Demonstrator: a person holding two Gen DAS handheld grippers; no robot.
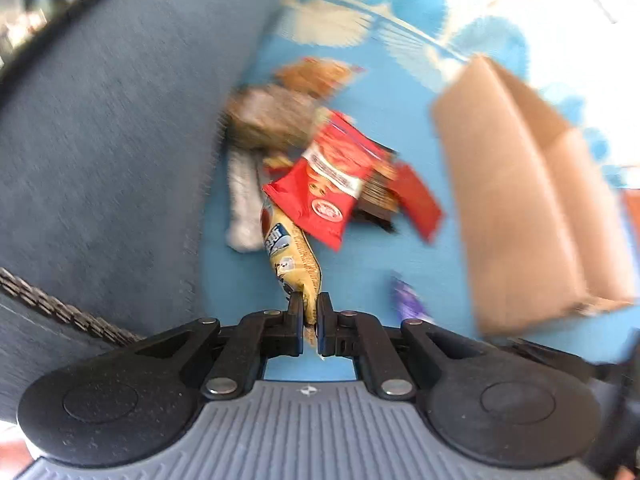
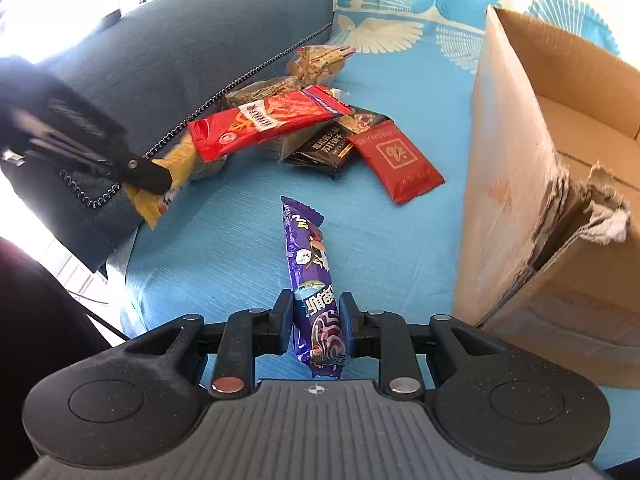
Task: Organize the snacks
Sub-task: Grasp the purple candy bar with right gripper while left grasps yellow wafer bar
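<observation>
My left gripper (image 1: 308,312) is shut on the end of a yellow snack packet (image 1: 290,254); it also shows in the right wrist view (image 2: 146,174), gripping that packet (image 2: 176,160) at the pile's left edge. My right gripper (image 2: 316,320) is shut on a purple snack bar (image 2: 314,276) lying on the blue sheet. The bar shows partly in the left wrist view (image 1: 408,300). A pile of snacks lies beyond: a red packet (image 2: 264,120), a black packet (image 2: 328,144), a dark red sachet (image 2: 400,160), brown packets (image 2: 316,62).
An open cardboard box (image 2: 560,184) with a torn corner stands at the right on the blue patterned sheet (image 2: 224,248). A dark blue cushion (image 2: 160,52) lies left of the pile, with a coiled black cable (image 2: 224,92) across it.
</observation>
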